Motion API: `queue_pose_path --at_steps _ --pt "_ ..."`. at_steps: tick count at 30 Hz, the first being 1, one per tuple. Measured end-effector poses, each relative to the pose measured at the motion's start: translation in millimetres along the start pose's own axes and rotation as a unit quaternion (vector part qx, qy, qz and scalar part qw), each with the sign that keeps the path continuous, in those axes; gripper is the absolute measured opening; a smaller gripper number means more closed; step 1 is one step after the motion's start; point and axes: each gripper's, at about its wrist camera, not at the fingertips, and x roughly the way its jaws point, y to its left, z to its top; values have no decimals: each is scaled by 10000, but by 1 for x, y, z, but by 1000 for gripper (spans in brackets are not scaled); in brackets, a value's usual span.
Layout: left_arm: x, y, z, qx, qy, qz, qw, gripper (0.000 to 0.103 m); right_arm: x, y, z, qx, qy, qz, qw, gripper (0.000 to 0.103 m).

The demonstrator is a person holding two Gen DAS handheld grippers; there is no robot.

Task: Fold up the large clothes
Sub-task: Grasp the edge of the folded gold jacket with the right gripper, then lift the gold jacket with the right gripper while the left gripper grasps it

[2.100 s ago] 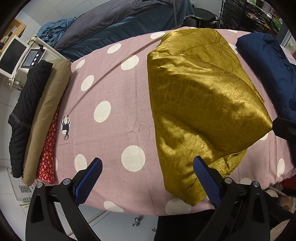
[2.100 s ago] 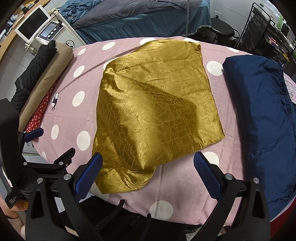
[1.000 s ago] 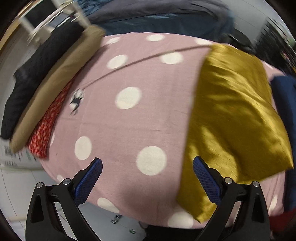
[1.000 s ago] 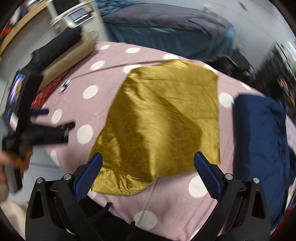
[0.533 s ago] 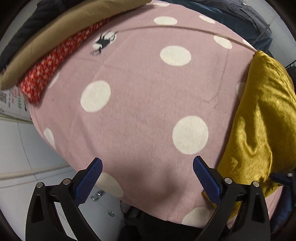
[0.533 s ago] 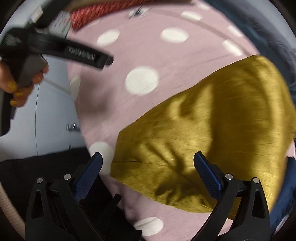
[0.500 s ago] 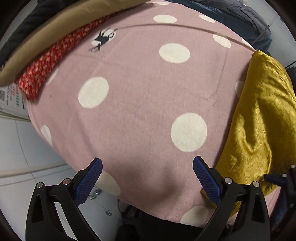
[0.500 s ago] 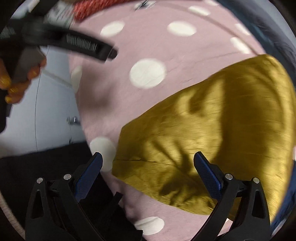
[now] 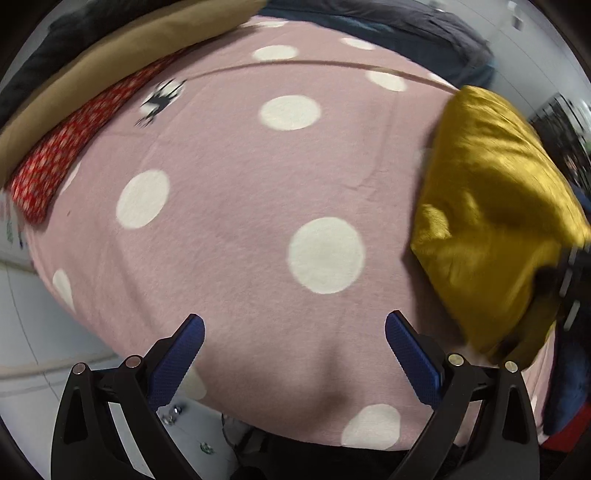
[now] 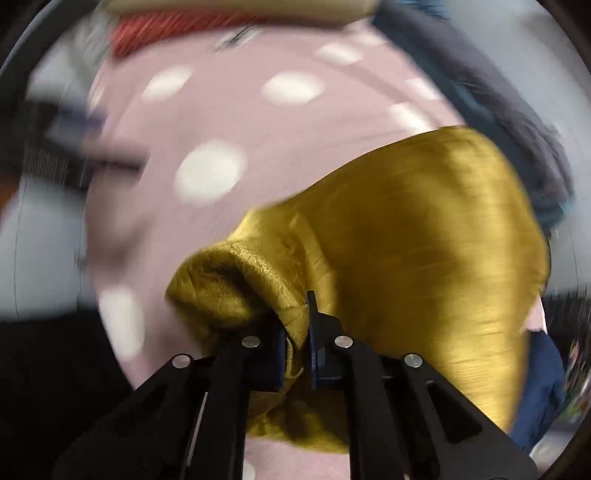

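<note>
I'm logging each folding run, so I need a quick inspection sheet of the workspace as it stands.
Surface: pink polka-dot cover.
Job's things: gold garment, near edge bunched and lifted.
Clutter: folded stack at the far left, red patterned cloth under tan cloth; navy garment to the right.
Grippers: right gripper shut on the gold garment's edge; left gripper open above the cover, empty.
Cables: nothing seen.
Surroundings: dark bedding behind; pale floor.

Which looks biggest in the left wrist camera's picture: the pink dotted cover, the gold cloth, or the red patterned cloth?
1. Pink dotted cover, filling most of the view.
2. Gold cloth, on the right.
3. Red patterned cloth, only a strip showing under a tan garment, so its true size is unsure.
</note>
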Motion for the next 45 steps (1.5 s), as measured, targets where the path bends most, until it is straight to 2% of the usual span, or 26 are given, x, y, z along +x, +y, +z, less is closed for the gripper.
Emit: queue_pose_path --at_steps 3,5,8,11,15,17,20,22,24,25,26,27,28,29,30,31,36,38,40,42,43,44,45 --pt "-11 -33 3 462 -267 -379 9979 96 -37 -73 16 1170 -580 -21 9914 8" --pt "-17 -57 8 752 -371 -677 9942 96 -57 -121 19 1930 -888 156 9770 8" --pt "-29 -101 14 1304 -533 -1137 9835 96 -82 -164 15 2574 -1215 383 9579 8" --pt "-38 -147 19 1802 -659 -1473 9703 96 -106 -176 14 2799 -1511 501 9468 8" --pt "-57 -209 24 2332 -876 -1980 9480 96 -127 -179 33 2871 -1936 536 9366 8" --pt "-66 -232 26 2519 -1168 -1962 9404 96 -150 -178 30 2803 -2285 543 9307 8" --pt "-72 -257 30 2587 -1563 -1700 9379 96 -186 -179 27 2763 -2709 527 9206 8" --pt "-71 -274 37 2386 -1692 -1532 9439 96 -210 -182 24 2859 -3011 618 9076 8" --pt "-71 -287 47 2199 -1815 -1435 9477 96 -232 -182 24 2802 -3249 607 9012 8" --pt "-72 -294 53 2071 -1889 -1399 9497 81 -243 -180 24 2723 -3340 520 9009 8" --pt "-75 -297 57 2026 -1954 -1421 9490 52 -253 -177 25 2641 -3427 415 9006 8" --pt "-79 -300 61 1986 -2077 -1252 9496 44 -265 -174 24 2565 -3520 312 8996 8" --pt "-83 -300 65 1950 -2137 -1140 9504 30 -277 -171 23 2506 -3606 210 8982 8" --pt "-90 -295 70 1856 -2140 -1184 9517 16 -288 -169 21 2462 -3687 44 8963 8" --pt "-98 -286 74 1754 -2185 -1252 9518 9 -296 -169 17 2445 -3748 -78 8943 7" --pt "-108 -274 77 1747 -2270 -1349 9486 8 -306 -169 11 2457 -3835 -173 8901 7" --pt "-177 -208 91 1672 -3020 -1377 9284 4 -358 -176 -30 2633 -4308 -353 8625 7" --pt "-218 -183 99 1599 -3404 -1472 9148 4 -380 -175 -47 2612 -4581 -181 8495 7" --pt "-266 -169 102 1703 -3861 -1376 8961 4 -404 -165 -56 2397 -4899 -68 8382 7" --pt "-302 -162 101 1695 -4094 -1469 8844 4 -434 -151 -61 2103 -5240 -27 8253 7" --pt "-326 -158 98 1666 -4277 -1604 8738 4 -447 -147 -63 2023 -5400 -29 8170 7" --pt "-345 -156 94 1679 -4481 -1641 8626 4 -464 -143 -68 1934 -5628 43 8037 7" --pt "-366 -155 87 1715 -4734 -1641 8483 4 -475 -141 -71 1880 -5800 99 7925 7"
